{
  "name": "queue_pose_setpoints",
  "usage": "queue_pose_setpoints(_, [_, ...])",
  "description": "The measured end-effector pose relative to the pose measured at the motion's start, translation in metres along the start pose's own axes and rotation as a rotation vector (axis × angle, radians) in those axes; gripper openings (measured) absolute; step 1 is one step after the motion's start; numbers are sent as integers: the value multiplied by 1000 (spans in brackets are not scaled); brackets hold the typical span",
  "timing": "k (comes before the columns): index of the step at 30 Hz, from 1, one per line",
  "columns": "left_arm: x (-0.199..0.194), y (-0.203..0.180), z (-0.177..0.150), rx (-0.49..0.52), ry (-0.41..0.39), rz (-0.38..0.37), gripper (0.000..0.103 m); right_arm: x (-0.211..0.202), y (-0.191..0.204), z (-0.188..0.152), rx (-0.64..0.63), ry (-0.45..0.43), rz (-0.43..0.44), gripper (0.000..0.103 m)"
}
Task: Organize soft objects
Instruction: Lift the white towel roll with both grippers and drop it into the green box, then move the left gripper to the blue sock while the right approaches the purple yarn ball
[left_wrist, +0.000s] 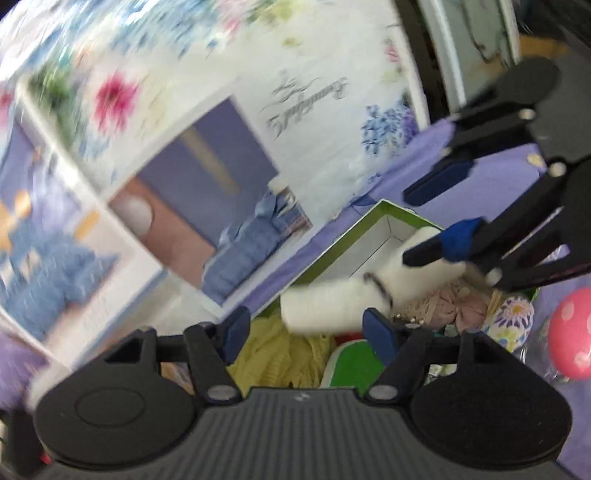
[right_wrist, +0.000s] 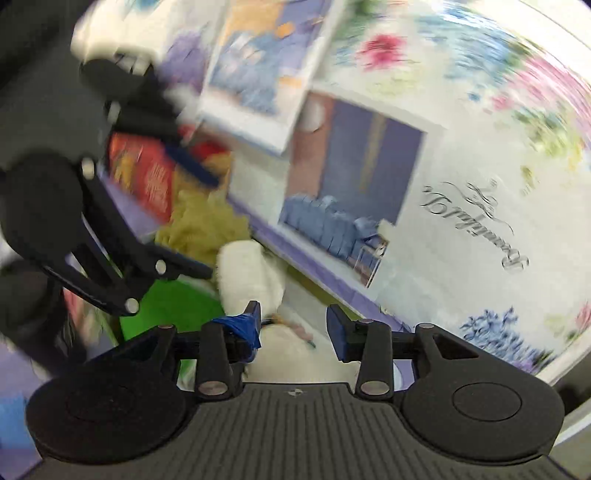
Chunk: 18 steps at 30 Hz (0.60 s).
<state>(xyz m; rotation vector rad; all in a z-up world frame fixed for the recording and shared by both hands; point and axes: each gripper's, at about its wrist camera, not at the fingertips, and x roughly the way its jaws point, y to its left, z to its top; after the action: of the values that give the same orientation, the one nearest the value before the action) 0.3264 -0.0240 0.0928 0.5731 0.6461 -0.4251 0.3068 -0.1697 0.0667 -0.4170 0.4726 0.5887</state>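
Observation:
A white rolled cloth (left_wrist: 332, 306) with a dark band lies across an open box with a green rim (left_wrist: 356, 227), on top of other soft things. My left gripper (left_wrist: 308, 332) hovers just short of the roll, open wide, with nothing between its pads. My right gripper (left_wrist: 406, 226) comes in from the right. Its fingers are apart, and the lower one crosses in front of the roll's far end. In the right wrist view my right gripper (right_wrist: 295, 328) stands open above the white cloth (right_wrist: 247, 273), and the left gripper (right_wrist: 210, 227) is at the left. Both views are blurred.
A yellow knitted cloth (left_wrist: 280, 350), a green item (left_wrist: 354, 362) and a beige-pink cloth (left_wrist: 458, 306) fill the box. Beside it sit a floral cloth ball (left_wrist: 513, 321) and a pink dotted thing (left_wrist: 572, 332). A large floral bedding pack (left_wrist: 295, 110) stands behind, on purple sheet (left_wrist: 424, 170).

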Motion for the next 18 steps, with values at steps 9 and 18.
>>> queue_pose_setpoints(9, [-86, 5, -32, -184, -87, 8, 87, -70, 24, -16, 44, -62, -2, 26])
queue_pose_setpoints(18, [-176, -29, -122, -401, -57, 75, 90, -149, 119, -69, 116, -126, 58, 28])
